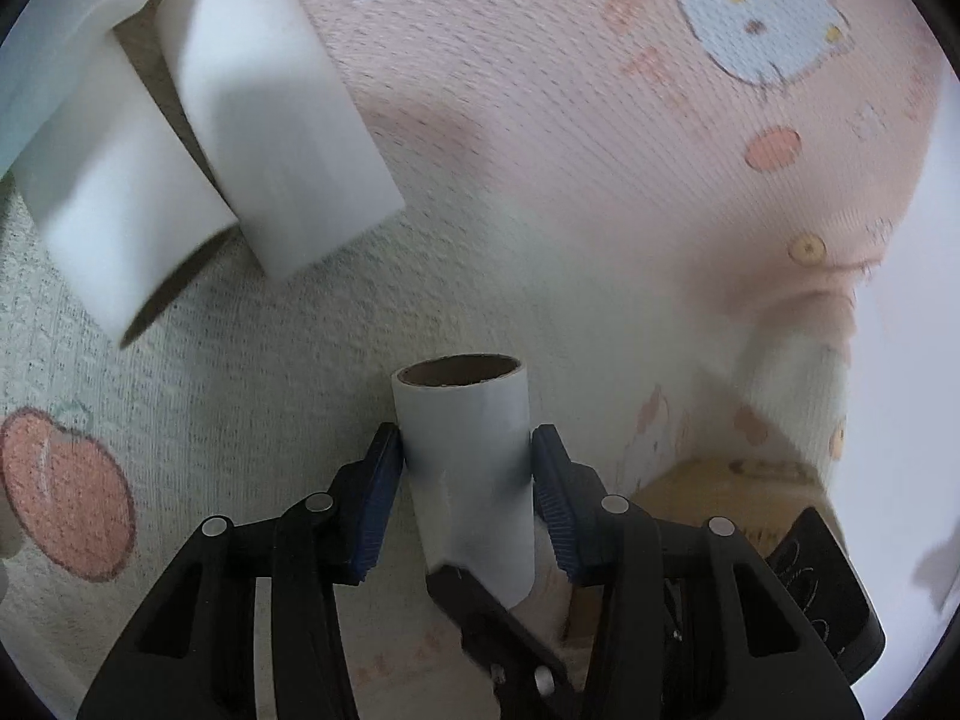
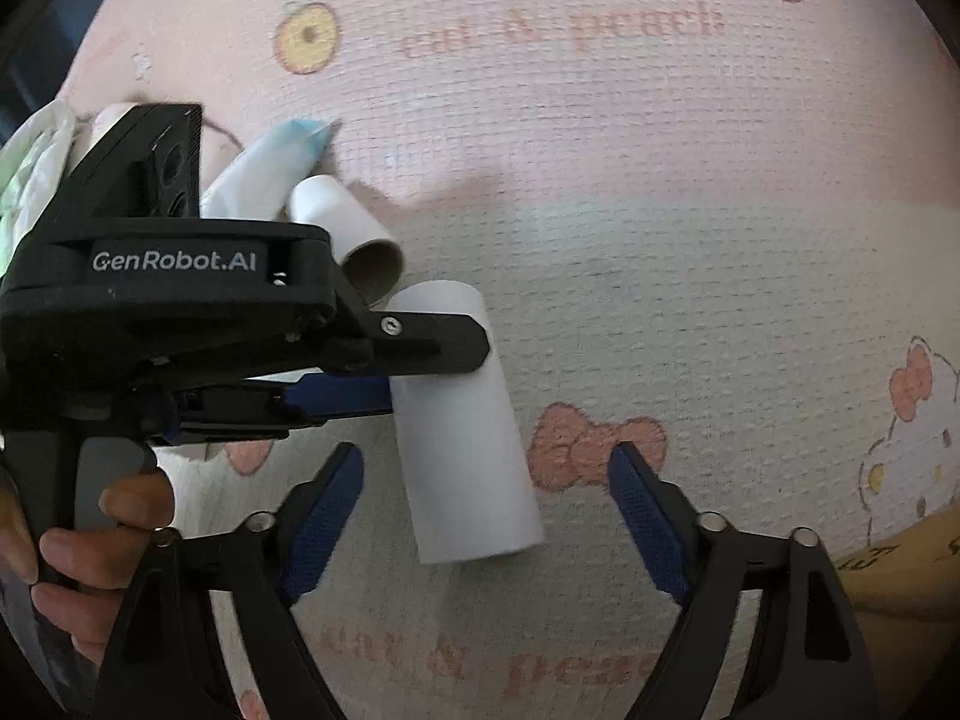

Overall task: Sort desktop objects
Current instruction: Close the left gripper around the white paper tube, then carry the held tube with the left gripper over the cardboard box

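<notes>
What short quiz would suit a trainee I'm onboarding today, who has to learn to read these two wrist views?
1. True or false: the right claw is clamped on the paper tube.
2. What do the left claw pads press on? A) the paper tube, B) a pen, C) nothing.
3. In the left wrist view, how many other tubes lie at the top left?

Key:
1. False. Its pads stand apart on either side of the tube's near end, without touching it.
2. A.
3. Two.
</notes>
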`<state>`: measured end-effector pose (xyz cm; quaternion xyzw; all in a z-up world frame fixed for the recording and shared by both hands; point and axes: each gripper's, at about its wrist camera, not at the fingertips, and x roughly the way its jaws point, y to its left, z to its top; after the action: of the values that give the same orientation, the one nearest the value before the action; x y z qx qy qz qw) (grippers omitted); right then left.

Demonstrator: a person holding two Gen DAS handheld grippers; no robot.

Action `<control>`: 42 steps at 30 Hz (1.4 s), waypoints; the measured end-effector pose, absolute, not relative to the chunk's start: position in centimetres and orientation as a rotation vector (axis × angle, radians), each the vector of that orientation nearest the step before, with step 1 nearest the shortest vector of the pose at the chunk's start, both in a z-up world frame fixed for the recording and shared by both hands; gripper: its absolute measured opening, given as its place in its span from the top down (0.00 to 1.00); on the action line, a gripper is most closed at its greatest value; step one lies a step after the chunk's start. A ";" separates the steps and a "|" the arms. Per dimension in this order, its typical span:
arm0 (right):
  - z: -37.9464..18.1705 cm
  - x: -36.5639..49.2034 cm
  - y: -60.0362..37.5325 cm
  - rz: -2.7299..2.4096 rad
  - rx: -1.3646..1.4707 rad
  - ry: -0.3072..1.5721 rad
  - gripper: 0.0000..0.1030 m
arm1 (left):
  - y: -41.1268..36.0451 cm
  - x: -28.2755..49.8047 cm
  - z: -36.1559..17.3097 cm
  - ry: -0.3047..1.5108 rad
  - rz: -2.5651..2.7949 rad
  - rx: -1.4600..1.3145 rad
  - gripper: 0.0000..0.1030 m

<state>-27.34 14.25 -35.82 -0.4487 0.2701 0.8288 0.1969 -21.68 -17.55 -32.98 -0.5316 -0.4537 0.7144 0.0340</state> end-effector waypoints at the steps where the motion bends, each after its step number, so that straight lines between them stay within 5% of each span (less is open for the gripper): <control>1: -35.9 -27.3 13.9 2.341 -1.257 0.754 0.50 | -17.3 -21.5 -32.9 -1.383 2.196 -1.631 0.53; 15: -34.8 -25.8 6.9 2.344 -1.295 0.705 0.60 | -14.1 -14.6 -27.3 -1.062 2.332 -1.545 0.53; 30: -21.0 -20.5 3.5 2.349 -0.911 0.528 0.60 | -8.2 -12.9 -10.9 -0.809 2.434 -1.202 0.53; 42: -13.2 -11.8 5.2 2.264 -0.801 0.439 0.60 | -1.2 -16.4 -6.0 -0.765 2.310 -1.139 0.53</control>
<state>-11.81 5.19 -13.20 -0.3082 0.1690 0.8711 0.3430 -16.43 -1.20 -6.00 -0.4132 -0.2773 0.8375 0.2256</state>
